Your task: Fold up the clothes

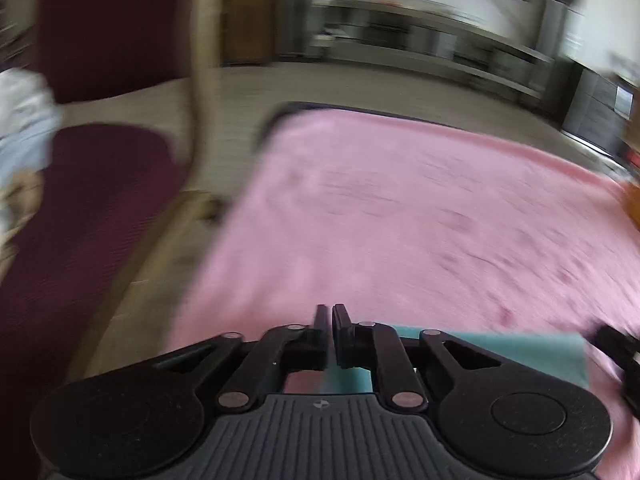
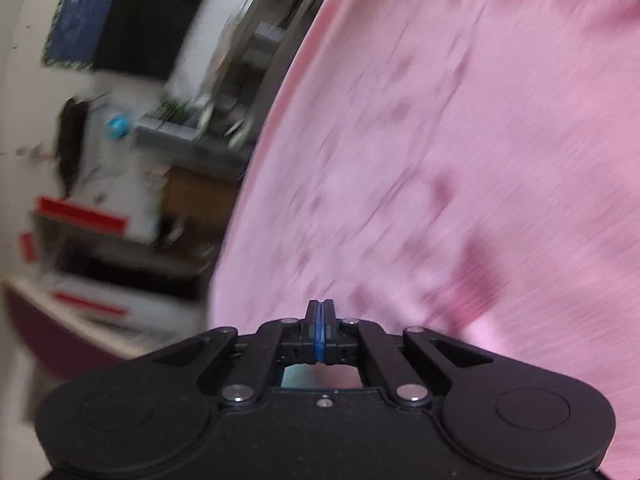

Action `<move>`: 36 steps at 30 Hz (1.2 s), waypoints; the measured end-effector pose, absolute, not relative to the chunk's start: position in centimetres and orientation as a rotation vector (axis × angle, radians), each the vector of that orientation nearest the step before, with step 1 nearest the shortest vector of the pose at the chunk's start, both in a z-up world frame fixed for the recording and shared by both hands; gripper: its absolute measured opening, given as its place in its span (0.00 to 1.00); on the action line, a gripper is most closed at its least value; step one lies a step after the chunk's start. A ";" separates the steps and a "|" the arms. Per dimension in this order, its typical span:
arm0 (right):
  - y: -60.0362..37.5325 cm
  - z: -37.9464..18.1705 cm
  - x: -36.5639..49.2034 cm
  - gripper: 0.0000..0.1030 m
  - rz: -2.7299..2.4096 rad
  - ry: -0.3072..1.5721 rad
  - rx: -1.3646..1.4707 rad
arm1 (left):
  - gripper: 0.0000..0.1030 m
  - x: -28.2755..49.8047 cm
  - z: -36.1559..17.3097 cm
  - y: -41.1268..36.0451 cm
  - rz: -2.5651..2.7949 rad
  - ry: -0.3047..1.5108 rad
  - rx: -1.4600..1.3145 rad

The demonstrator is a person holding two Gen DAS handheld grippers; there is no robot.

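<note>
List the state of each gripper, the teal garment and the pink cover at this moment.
left gripper: shut on the teal cloth, which hangs below its fingers.
right gripper: jaws closed; a grip on the cloth cannot be told.
teal cloth: lifted, stretched flat toward the right.
pink blanket: spread flat, nothing lying on its visible part.

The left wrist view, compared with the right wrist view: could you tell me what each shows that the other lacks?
Only the left wrist view shows a maroon chair, a teal cloth running from the left gripper toward another black gripper part at the frame edge, and a wooden door. Only the right wrist view shows the right gripper, shut, and cluttered shelves. Both show the pink blanket.
</note>
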State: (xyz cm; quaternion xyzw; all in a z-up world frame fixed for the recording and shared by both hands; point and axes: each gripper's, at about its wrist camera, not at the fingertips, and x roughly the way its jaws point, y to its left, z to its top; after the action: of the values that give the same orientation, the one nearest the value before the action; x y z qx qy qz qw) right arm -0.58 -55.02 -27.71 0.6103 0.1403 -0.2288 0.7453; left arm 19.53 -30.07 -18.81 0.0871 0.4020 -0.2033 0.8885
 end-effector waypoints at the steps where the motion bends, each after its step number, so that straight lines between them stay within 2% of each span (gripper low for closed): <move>1: -54.9 -27.5 -1.2 0.03 -0.507 0.319 1.339 | 0.13 19.8 -18.7 -29.5 -0.380 0.846 0.180; 6: -54.0 -26.0 -5.0 0.14 -0.514 0.414 1.335 | 0.13 17.6 -17.0 -26.1 -0.341 0.880 0.252; 10: -52.1 -23.7 -8.6 0.14 -0.478 0.504 1.291 | 0.19 12.9 -15.4 -23.6 -0.392 0.874 0.295; 13: -49.3 -21.2 -11.6 0.14 -0.433 0.556 1.231 | 0.19 9.4 -15.4 -21.8 -0.419 0.906 0.317; 16: -46.4 -19.0 -12.9 0.15 -0.392 0.601 1.118 | 0.19 6.4 -15.5 -20.2 -0.454 0.946 0.312; 18: -44.6 -17.7 -13.3 0.15 -0.369 0.627 1.037 | 0.25 5.1 -15.6 -19.7 -0.489 0.960 0.308; 21: -42.3 -16.7 -13.5 0.16 -0.333 0.653 0.912 | 0.26 3.4 -15.6 -20.2 -0.546 0.939 0.331; 26: -38.9 -17.0 -11.1 0.16 -0.293 0.747 0.684 | 0.26 2.1 -16.4 -21.9 -0.659 0.951 0.354; 34: -37.0 -19.3 -8.9 0.16 -0.225 0.818 0.621 | 0.25 0.3 -17.3 -22.7 -0.724 0.968 0.447; 36: -36.6 -19.9 -8.4 0.13 -0.209 0.837 0.605 | 0.25 -0.2 -17.5 -22.7 -0.729 0.972 0.466</move>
State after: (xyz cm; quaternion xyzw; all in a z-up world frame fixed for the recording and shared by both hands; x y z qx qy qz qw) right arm -8.41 -36.63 -19.91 0.2888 0.3994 -0.0999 0.8643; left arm -0.16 -22.69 -17.47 0.2168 0.4524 -0.3391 0.7958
